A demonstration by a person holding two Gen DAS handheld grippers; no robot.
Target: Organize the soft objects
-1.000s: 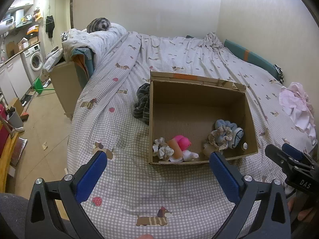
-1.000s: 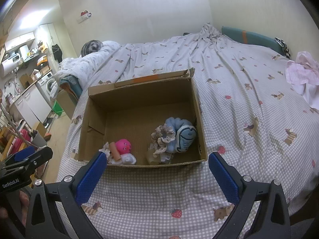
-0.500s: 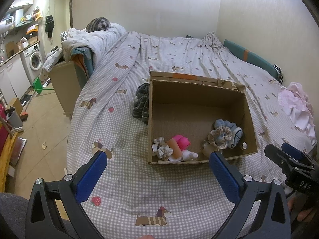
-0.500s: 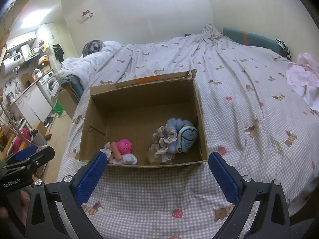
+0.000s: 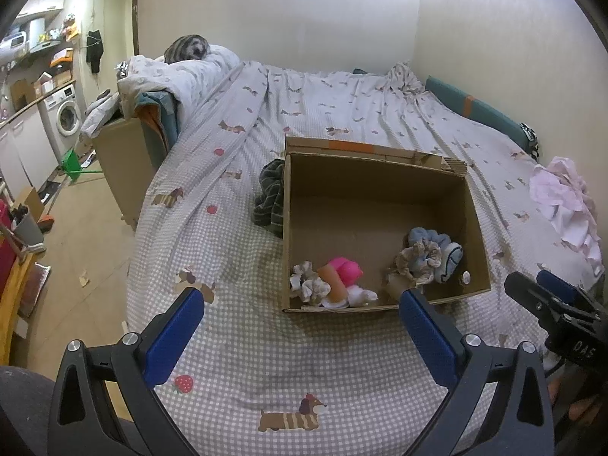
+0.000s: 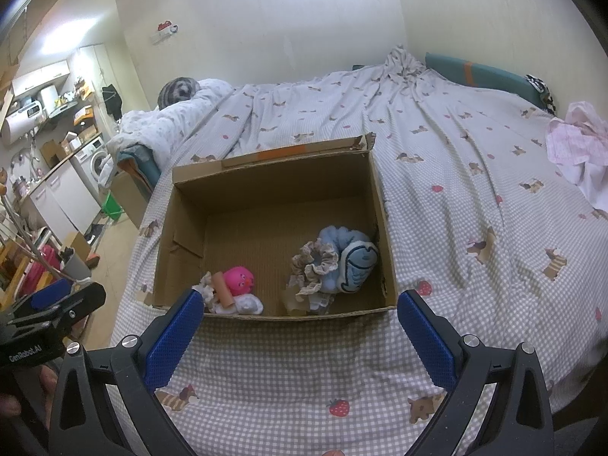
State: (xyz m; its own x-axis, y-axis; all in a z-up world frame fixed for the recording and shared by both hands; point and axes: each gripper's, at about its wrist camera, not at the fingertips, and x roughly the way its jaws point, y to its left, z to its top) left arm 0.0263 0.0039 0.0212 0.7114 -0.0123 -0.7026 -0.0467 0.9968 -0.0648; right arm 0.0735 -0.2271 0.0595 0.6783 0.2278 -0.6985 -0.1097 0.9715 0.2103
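An open cardboard box (image 5: pixel 380 174) (image 6: pixel 266 174) sits on the bed. Inside lie a pink plush toy (image 5: pixel 345 269) (image 6: pixel 238 280), a beige scrunchie (image 5: pixel 418 262) (image 6: pixel 313 266), a blue whale plush (image 5: pixel 448 256) (image 6: pixel 355 264) and a pale scrunchie (image 5: pixel 307 285). A dark striped cloth (image 5: pixel 270 197) lies on the bed against the box's left wall. My left gripper (image 5: pixel 300 323) is open and empty, held in front of the box. My right gripper (image 6: pixel 296 323) is open and empty, also in front of the box.
The bed has a grey checked sheet (image 5: pixel 235 342) (image 6: pixel 475 190). A pink garment (image 5: pixel 562 201) (image 6: pixel 577 140) lies at the right. A piled duvet (image 5: pixel 171 76) and a second cardboard box (image 5: pixel 121 159) stand at the left. Floor and a washing machine (image 5: pixel 64 117) lie further left.
Both grippers have drifted back slightly from the box. Nothing was grasped or moved.
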